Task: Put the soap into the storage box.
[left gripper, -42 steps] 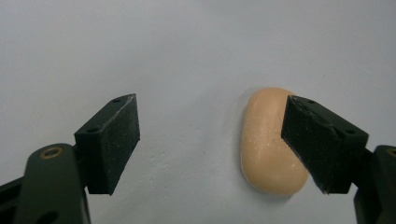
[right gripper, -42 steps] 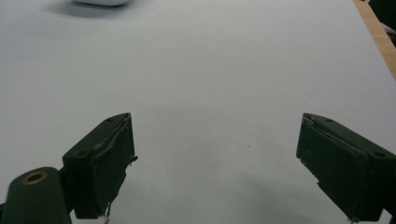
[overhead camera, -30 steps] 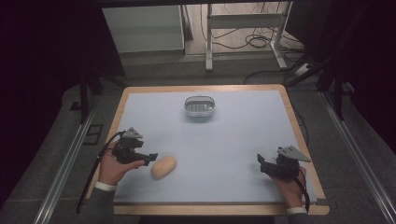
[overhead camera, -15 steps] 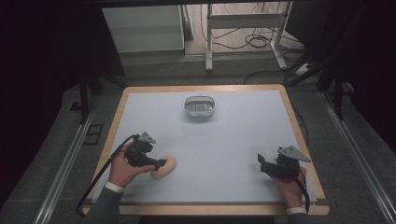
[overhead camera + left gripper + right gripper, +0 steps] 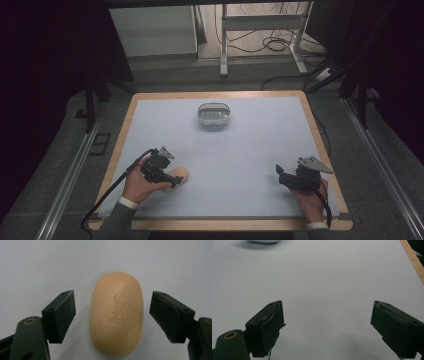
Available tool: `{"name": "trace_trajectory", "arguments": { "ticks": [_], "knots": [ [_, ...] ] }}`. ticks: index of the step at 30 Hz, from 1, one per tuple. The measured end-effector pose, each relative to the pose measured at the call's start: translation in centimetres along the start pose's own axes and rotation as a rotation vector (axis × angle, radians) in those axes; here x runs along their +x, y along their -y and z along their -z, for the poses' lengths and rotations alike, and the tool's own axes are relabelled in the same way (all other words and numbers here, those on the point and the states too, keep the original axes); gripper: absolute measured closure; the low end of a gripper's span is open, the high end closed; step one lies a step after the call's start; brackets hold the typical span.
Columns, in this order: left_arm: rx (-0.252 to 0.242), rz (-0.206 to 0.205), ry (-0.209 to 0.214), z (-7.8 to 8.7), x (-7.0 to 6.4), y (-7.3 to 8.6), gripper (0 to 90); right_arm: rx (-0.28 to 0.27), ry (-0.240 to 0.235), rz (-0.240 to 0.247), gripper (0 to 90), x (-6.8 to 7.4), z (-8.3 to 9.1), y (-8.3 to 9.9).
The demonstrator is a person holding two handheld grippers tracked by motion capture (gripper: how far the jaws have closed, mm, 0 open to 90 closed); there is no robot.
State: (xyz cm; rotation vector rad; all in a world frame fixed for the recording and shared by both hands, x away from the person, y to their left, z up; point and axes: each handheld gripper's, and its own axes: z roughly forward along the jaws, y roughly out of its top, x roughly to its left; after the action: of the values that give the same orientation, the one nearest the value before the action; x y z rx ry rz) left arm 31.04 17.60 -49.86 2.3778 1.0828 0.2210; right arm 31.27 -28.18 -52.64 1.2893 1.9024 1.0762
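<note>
A peach-coloured oval soap bar (image 5: 117, 315) with stamped characters lies flat on the pale blue mat. My left gripper (image 5: 112, 316) is open and straddles it, one jaw on each side with a gap to the soap. From above, the left gripper (image 5: 172, 179) sits over the soap bar (image 5: 181, 175) near the mat's front left. My right gripper (image 5: 280, 174) rests near the front right, jaws open with nothing between them; the right gripper (image 5: 327, 327) faces bare mat.
A small white oval soap dish (image 5: 213, 114) stands at the back middle of the mat (image 5: 250, 150); its edge (image 5: 263, 241) peeks in at the top of the right gripper view. The wooden table edge (image 5: 412, 257) runs along the right.
My left gripper has moved right and down onto the soap, so its jaws now flank the bar. The right gripper has stayed put.
</note>
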Motion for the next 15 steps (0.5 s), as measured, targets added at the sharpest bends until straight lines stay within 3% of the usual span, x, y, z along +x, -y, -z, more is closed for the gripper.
{"name": "trace_trajectory", "arguments": {
  "ticks": [6, 8, 15],
  "knots": [
    [0.026, -0.007, -0.004, -1.1, -0.4, 0.0, 21.8, -0.001, 0.0, 0.002, 11.4, 0.0, 0.0, 0.0],
    [0.025, -0.015, -0.026, -1.2, -0.6, 0.1, 23.5, 0.0, 0.0, 0.003, 11.4, 0.0, 0.0, 0.0],
    [0.047, -0.013, -0.021, -1.8, -0.5, 0.5, 25.0, 0.001, 0.001, 0.005, 11.4, 0.0, 0.0, 0.0]
  ]
}}
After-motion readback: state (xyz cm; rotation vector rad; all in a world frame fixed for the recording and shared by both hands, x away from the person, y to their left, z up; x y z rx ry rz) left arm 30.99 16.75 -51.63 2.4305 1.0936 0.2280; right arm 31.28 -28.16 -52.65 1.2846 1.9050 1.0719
